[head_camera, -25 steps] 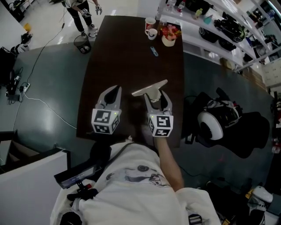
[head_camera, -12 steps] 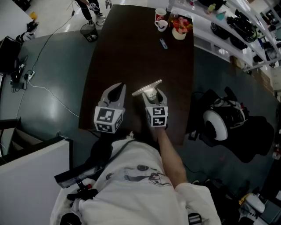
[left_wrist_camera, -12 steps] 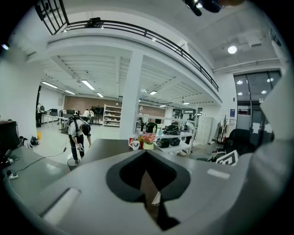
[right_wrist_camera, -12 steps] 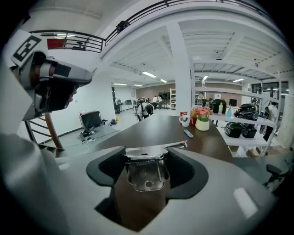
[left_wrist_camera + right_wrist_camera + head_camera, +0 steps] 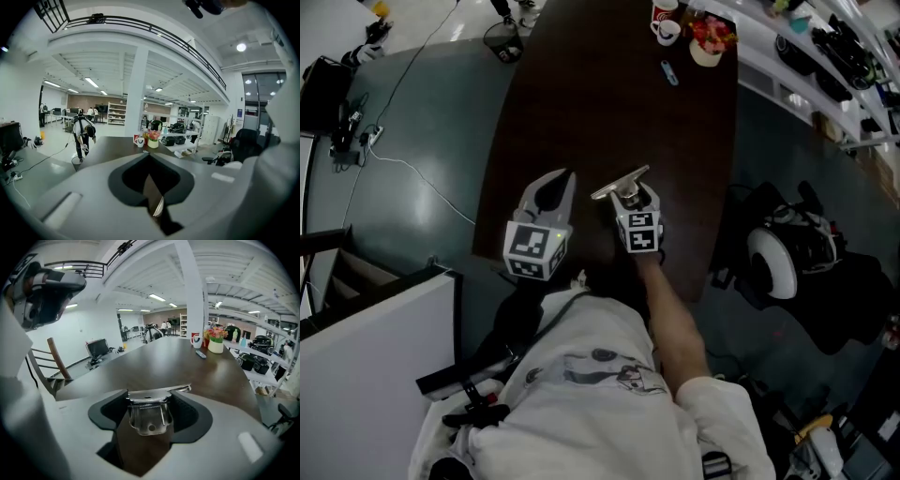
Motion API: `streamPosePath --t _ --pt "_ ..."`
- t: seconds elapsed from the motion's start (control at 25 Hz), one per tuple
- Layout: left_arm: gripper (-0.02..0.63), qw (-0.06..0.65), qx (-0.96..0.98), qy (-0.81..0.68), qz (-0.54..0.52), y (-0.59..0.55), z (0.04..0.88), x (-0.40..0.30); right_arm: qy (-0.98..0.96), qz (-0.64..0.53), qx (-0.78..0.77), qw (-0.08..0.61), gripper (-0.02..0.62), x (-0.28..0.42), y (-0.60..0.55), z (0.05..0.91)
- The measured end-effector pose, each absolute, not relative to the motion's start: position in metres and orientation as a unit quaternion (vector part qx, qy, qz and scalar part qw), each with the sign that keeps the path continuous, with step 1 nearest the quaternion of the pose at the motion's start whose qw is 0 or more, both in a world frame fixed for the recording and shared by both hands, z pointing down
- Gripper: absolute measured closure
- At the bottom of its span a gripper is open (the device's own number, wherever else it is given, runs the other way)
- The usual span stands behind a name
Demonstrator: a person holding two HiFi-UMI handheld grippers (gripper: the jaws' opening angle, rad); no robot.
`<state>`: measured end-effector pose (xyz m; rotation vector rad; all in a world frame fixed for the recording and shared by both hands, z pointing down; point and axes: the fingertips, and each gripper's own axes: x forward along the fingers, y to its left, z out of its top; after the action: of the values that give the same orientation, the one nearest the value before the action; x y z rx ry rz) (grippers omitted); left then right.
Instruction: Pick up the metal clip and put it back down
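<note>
right gripper (image 5: 631, 194) | lowered toward table (image 5: 600, 94) (nose tipped down) | metal clip (image 5: 619, 181) lowered with it

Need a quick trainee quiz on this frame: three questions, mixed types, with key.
1. Fill in: the jaws of the left gripper are ____.
2. Multiple choice: which one has the metal clip between its jaws? A) left gripper B) right gripper C) neither
3. True or false: the flowers stand at the far end of the table.
Key: 1 together; 2 B; 3 true.
</note>
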<state>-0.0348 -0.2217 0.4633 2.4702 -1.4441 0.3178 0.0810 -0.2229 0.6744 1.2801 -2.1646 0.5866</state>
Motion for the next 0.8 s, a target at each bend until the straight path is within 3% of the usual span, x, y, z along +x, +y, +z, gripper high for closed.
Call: streamPosePath --t 0.8 --pt "0.607 0.189 0.841 -0.482 0.158 -0.217 0.526 -0.043 -0.791 0.263 0.442 0.330 0.310 0.080 -0.200 0.730"
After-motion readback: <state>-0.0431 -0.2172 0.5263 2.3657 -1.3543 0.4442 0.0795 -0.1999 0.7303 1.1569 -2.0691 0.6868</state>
